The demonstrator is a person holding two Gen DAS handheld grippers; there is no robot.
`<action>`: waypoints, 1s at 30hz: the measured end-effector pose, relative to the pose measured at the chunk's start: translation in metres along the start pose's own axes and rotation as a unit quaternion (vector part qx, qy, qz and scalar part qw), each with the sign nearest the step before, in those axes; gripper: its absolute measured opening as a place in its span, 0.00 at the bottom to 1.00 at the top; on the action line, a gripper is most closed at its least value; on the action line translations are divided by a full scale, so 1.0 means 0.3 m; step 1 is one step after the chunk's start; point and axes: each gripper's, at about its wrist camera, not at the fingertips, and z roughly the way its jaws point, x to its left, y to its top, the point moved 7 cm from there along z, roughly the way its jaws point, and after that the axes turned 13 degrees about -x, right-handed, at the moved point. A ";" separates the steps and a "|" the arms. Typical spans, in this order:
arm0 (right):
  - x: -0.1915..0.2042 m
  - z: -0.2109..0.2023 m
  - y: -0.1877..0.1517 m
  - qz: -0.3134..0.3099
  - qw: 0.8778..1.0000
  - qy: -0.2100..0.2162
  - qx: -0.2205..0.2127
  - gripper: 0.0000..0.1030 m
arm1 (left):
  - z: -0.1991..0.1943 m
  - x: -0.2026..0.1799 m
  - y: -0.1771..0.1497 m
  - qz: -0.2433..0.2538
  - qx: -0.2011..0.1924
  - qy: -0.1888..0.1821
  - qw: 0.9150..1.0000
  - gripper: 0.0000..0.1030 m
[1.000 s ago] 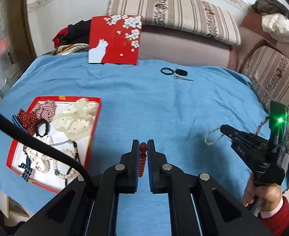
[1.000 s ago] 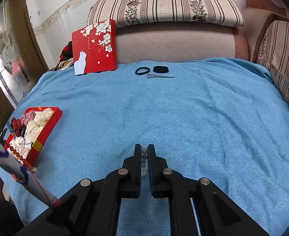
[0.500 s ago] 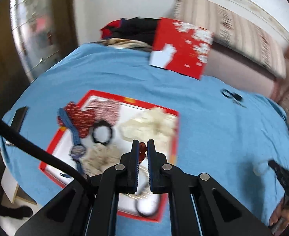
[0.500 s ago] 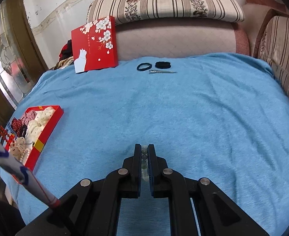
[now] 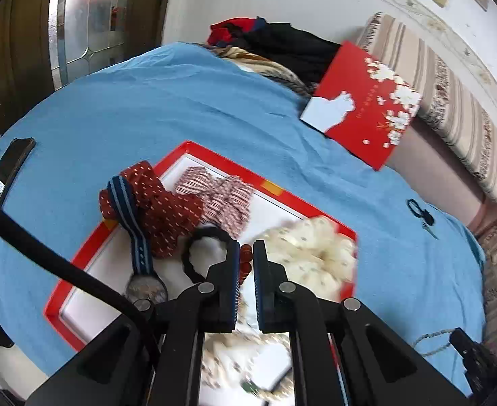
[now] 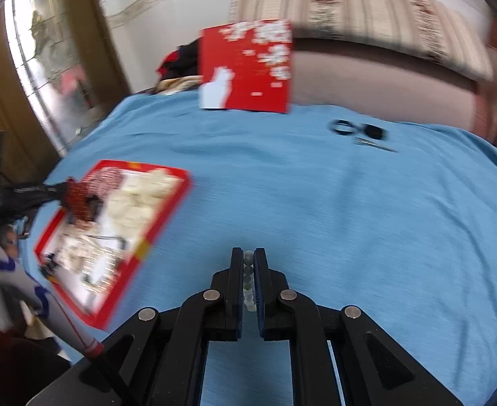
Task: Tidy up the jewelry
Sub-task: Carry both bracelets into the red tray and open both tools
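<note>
Left wrist view looks down on the red tray (image 5: 284, 193), which I take as the landmark for everything else. The left gripper (image 5: 246, 253) hangs over the tray's middle with its jaws narrow, pinching a strand of dark red beads (image 5: 245, 264). Inside the tray lie a red dotted scrunchie (image 5: 160, 203), a striped scrunchie (image 5: 226, 196), a black hair tie (image 5: 197, 247), a cream scrunchie (image 5: 316, 253) and a watch with a blue striped strap (image 5: 136, 237). Beyond the tray's far corner the red box lid (image 5: 360, 118) leans against the sofa; to the tray's left a phone (image 5: 9, 165) lies on the blue cloth (image 5: 147, 108). In the right wrist view, the right gripper (image 6: 248, 264) is over bare cloth to the right of the tray, jaws narrow on a string of pale beads (image 6: 248, 284). The tray is already crowded, so the red beads, if let go here, could drape over the cream scrunchie or tangle with the black hair tie. A release at the rim might let part of the strand slide out onto the cloth. The pale string's loose end trails out of sight, so it could snag on the cloth on the way over.
</note>
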 end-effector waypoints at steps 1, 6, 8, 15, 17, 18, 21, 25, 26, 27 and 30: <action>0.054 0.025 0.016 0.000 1.000 0.014 0.004 0.06 | 0.011 0.018 0.000 0.001 0.001 0.011 1.000 0.07; 0.317 0.132 0.086 -0.002 0.997 0.081 0.019 0.06 | 0.048 0.147 -0.033 -0.052 0.042 0.032 0.997 0.07; 0.429 0.182 0.109 0.001 0.993 0.114 0.027 0.06 | 0.038 0.203 -0.035 -0.082 0.051 0.031 0.995 0.07; 0.684 0.377 0.079 0.035 0.980 0.182 0.075 0.06 | 0.005 0.400 -0.032 -0.105 0.046 0.104 0.988 0.07; 0.691 0.426 0.033 0.025 0.982 0.166 0.090 0.06 | 0.008 0.424 -0.038 -0.110 0.049 0.111 0.987 0.07; 0.680 0.450 0.007 0.016 0.984 0.151 0.095 0.07 | 0.008 0.431 -0.040 -0.110 0.050 0.111 0.986 0.07; 0.638 0.489 -0.031 0.007 0.987 0.123 0.107 0.07 | 0.009 0.433 -0.042 -0.106 0.053 0.112 0.987 0.07; 0.590 0.486 -0.053 -0.005 0.988 0.107 0.112 0.09 | 0.007 0.413 -0.034 -0.104 0.048 0.111 0.987 0.08; 0.581 0.480 -0.049 -0.007 0.988 0.106 0.111 0.13 | 0.007 0.404 -0.031 -0.102 0.045 0.107 0.988 0.10; 0.571 0.461 -0.043 -0.007 0.989 0.107 0.106 0.15 | 0.003 0.390 -0.028 -0.099 0.041 0.104 0.989 0.13; 0.527 0.397 -0.023 -0.009 0.991 0.101 0.084 0.28 | -0.011 0.370 -0.018 -0.091 0.025 0.106 0.990 0.23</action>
